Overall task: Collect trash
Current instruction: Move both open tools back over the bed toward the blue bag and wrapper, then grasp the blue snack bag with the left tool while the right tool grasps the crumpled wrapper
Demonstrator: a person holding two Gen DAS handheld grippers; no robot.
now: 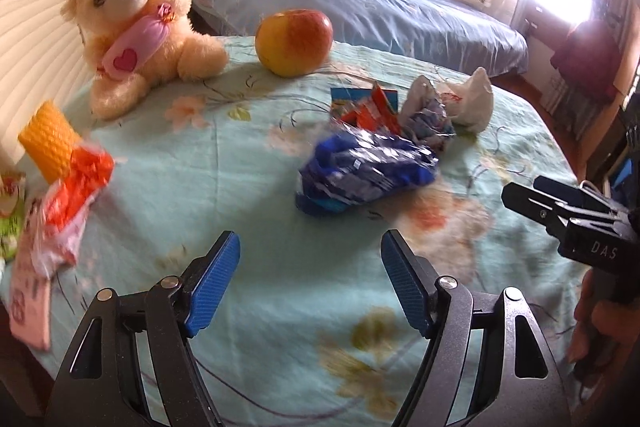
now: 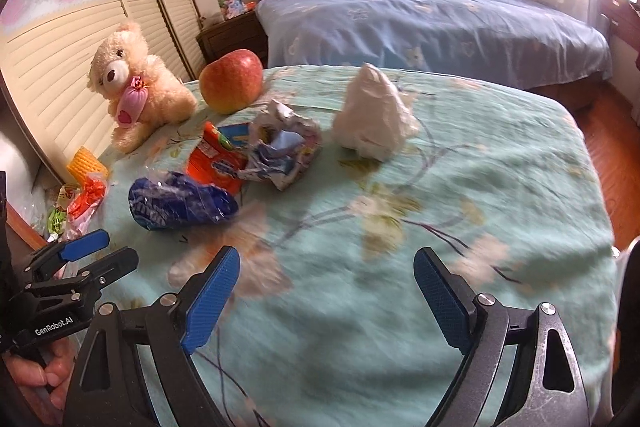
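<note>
Both the left gripper (image 1: 310, 281) and right gripper (image 2: 326, 297) hovered with jaws wide apart and empty; the crumpled blue foil wrapper (image 1: 366, 169) mid-counter looked the likeliest next grab.

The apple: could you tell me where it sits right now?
In both views the apple rests on the floral cloth's far side, just right of the teddy bear and behind the wrapper pile.

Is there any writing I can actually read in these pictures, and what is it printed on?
"DAS": on the body of the right gripper, at the right edge of the left wrist view; the word may go on out of sight.
"GenRobot.AI": on the body of the left gripper, at the lower left of the right wrist view.
Blue wrapper, red packet, crumpled wrapper: printed, but too blurred to read.
</note>
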